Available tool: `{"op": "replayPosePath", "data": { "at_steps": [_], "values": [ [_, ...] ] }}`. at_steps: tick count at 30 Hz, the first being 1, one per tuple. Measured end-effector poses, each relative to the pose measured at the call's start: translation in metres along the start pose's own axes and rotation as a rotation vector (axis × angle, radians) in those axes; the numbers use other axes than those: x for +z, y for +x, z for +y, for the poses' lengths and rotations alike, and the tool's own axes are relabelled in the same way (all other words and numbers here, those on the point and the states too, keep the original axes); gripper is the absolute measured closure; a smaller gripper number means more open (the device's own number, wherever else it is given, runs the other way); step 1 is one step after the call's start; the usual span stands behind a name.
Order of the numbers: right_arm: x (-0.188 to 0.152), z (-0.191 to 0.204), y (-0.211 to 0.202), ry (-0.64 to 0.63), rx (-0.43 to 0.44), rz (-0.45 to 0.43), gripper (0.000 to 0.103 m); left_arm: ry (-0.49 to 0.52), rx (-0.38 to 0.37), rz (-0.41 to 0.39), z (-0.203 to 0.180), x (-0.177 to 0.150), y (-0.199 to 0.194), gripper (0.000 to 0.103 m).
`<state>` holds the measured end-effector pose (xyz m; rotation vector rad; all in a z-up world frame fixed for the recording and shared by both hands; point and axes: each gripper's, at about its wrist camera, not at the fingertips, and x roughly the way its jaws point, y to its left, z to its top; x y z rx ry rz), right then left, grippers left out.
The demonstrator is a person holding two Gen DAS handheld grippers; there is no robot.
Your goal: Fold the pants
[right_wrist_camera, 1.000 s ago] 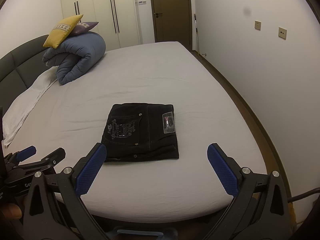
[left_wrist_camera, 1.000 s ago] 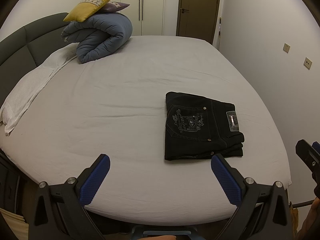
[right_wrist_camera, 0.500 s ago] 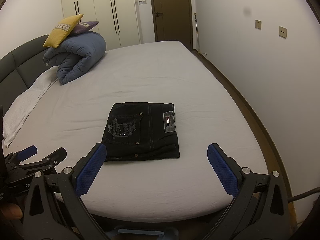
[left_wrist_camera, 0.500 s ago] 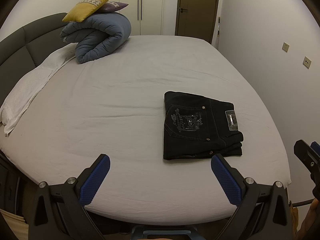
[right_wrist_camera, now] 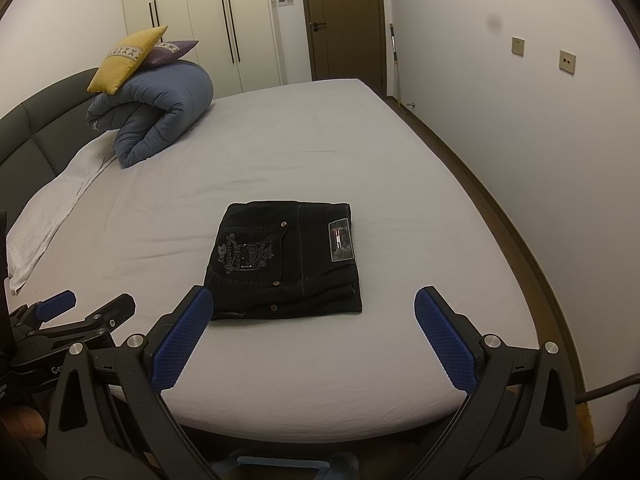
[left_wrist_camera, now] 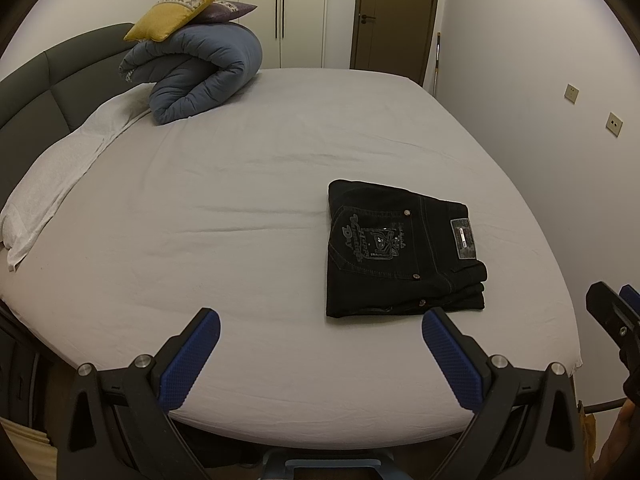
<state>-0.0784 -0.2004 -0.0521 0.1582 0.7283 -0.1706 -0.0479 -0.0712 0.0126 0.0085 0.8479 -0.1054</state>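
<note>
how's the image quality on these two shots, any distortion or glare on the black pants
Left wrist view: strong fisheye bowing of the bed, dark corners, dim even light, pants sharp, no glare. Right wrist view: same bowing, a dark smudge on the wall.

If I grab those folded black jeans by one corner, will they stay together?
Probably not: the black jeans lie as loose stacked layers, visible at the near edge, so they would likely unfold and droop. The thick denim looks fairly heavy. On the bed sheet, pushing might drag wrinkles.

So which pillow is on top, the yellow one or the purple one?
The yellow pillow. It lies over the purple pillow, which peeks out behind it on the blue duvet.
</note>
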Motion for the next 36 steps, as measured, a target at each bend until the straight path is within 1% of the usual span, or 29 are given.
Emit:
{"op": "replayPosePath", "data": {
  "at_steps": [36],
  "values": [
    [-0.0014, -0.0009, 0.0067, 0.005, 0.005, 0.009, 0.000, 0.015, -0.009, 0.009, 0.0017, -0.0050, -0.0002, 0.000]
  ]
}}
